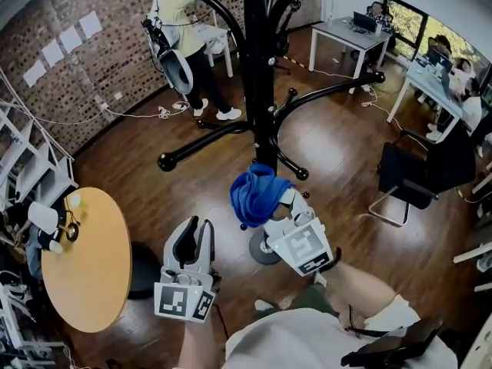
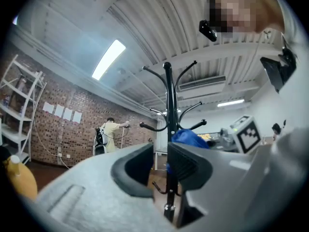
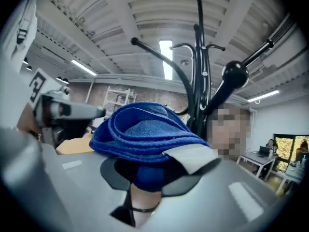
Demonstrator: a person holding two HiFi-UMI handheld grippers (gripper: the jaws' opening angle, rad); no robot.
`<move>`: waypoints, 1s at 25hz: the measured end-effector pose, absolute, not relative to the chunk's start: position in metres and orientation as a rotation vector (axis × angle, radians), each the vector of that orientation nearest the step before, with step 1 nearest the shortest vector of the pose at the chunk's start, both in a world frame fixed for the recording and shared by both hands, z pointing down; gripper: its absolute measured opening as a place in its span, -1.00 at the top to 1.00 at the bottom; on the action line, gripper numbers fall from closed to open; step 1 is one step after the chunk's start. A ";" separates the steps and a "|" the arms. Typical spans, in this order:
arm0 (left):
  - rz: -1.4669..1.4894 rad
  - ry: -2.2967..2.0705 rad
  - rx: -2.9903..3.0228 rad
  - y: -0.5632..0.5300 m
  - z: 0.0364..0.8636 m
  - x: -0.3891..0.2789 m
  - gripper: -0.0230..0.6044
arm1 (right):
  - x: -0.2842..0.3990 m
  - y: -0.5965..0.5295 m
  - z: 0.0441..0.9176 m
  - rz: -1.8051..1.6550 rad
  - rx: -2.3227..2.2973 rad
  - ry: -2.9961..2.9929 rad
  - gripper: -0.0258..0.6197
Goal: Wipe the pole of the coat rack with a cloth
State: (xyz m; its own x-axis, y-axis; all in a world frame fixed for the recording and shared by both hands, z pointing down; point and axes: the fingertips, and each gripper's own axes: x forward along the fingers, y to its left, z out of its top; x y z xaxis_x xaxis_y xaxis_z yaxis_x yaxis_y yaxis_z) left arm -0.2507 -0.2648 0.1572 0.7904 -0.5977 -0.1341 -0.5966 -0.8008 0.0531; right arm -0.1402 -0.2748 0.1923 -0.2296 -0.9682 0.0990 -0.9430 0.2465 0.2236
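Observation:
The black coat rack pole (image 1: 260,75) rises in the middle of the head view from a round base (image 1: 263,250). My right gripper (image 1: 286,204) is shut on a bunched blue cloth (image 1: 257,194), which sits against the lower pole just below the bottom hooks. In the right gripper view the cloth (image 3: 145,134) bulges out over the jaws of the right gripper (image 3: 154,178), and the pole (image 3: 199,81) stands just behind it. My left gripper (image 1: 195,241) hangs to the left of the base and holds nothing. Only a thin slit shows between its jaws (image 2: 160,163), with the pole (image 2: 168,110) visible beyond.
Curved rack arms with knobs (image 1: 165,161) reach left and right at cloth height. A round wooden table (image 1: 84,260) stands at the left beside white shelving (image 1: 23,167). A black chair (image 1: 419,171) is at the right. White desks (image 1: 350,37) and a person (image 1: 184,21) are at the back.

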 end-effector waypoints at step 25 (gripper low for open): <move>-0.120 -1.050 2.962 -0.241 0.179 -0.151 0.64 | -0.031 -0.268 0.188 -0.264 1.650 -2.687 0.62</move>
State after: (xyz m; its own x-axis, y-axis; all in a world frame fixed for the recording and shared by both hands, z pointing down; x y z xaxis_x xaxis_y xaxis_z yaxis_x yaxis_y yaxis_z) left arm -0.1506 -0.2405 0.1790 0.7743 -0.6287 -0.0729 -0.6289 -0.7772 0.0223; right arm -0.0311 -0.2680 0.1877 -0.4559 -0.8837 -0.1058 -0.8874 0.4422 0.1299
